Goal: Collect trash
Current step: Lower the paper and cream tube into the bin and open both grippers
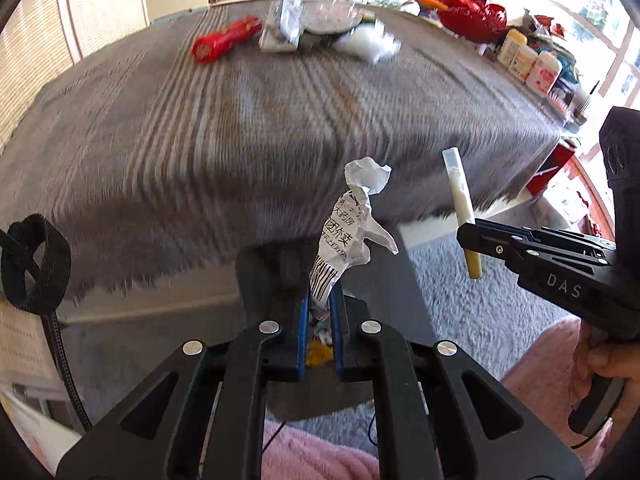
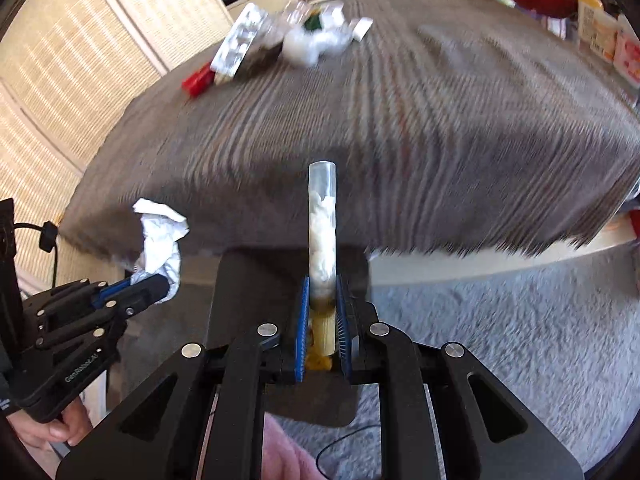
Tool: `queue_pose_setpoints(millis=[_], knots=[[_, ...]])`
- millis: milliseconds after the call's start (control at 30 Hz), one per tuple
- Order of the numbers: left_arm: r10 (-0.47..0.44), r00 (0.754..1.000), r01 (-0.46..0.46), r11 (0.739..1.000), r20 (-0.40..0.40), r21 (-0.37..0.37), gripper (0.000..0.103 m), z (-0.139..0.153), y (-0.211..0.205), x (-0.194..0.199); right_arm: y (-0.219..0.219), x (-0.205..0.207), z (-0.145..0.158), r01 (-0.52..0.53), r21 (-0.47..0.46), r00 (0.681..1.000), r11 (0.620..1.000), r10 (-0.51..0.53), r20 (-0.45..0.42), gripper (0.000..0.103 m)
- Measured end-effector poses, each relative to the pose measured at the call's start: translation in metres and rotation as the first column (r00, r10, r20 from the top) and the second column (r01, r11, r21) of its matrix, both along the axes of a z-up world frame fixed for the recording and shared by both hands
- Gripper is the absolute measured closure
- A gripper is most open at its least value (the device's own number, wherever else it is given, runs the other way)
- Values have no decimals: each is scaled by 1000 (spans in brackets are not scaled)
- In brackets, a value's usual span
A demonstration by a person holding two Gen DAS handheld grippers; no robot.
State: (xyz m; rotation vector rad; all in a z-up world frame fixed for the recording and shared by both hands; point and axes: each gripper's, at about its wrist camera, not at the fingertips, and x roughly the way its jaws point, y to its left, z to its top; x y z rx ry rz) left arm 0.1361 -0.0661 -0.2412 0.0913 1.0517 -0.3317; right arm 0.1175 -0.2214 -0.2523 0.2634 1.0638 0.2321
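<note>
My left gripper is shut on a crumpled white printed receipt, which sticks up from between the blue pads. It also shows in the right wrist view, held by the left gripper. My right gripper is shut on a clear plastic tube with white stuffing, held upright. In the left wrist view the right gripper holds the tube at right. Both are held off the near edge of the table. A dark bin sits below the grippers; yellow trash shows inside it.
The table has a grey striped cloth. At its far side lie a red wrapper, a blister pack, white plastic wrap and other litter. Bottles and a red basket stand at far right. Grey carpet lies below.
</note>
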Motion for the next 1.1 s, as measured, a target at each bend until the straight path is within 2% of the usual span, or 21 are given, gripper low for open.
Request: queue_pose_setpoints(millis=[233, 467, 567, 800, 867, 933, 1067, 1100], knots=[[32, 997, -33, 999, -65, -5, 95, -37, 11, -14, 10, -9, -27, -41, 51, 998, 998, 42, -35, 89], [43, 992, -44, 999, -118, -10, 95, -73, 11, -17, 14, -6, -41, -51, 53, 997, 997, 54, -56, 88], [41, 990, -43, 999, -132, -12, 94, -77, 10, -16, 15, -2, -44, -60, 51, 996, 997, 63, -69, 88], [42, 989, -43, 999, -140, -2, 85, -76, 9, -13, 11, 1, -48, -38, 75, 996, 996, 44, -83, 85], [47, 989, -47, 999, -141, 0, 77, -74, 11, -13, 8, 2, -48, -26, 81, 996, 996, 33, -87, 82], [52, 990, -53, 999, -134, 2, 69, -73, 12, -12, 6, 2, -48, -17, 81, 996, 997, 24, -85, 64], [62, 991, -61, 998, -118, 12, 61, -64, 25, -13, 5, 1, -45, 2, 72, 997, 997, 4, -80, 52], [64, 992, -63, 998, -109, 17, 55, -61, 26, -13, 4, 0, -45, 8, 65, 997, 998, -3, -79, 37]])
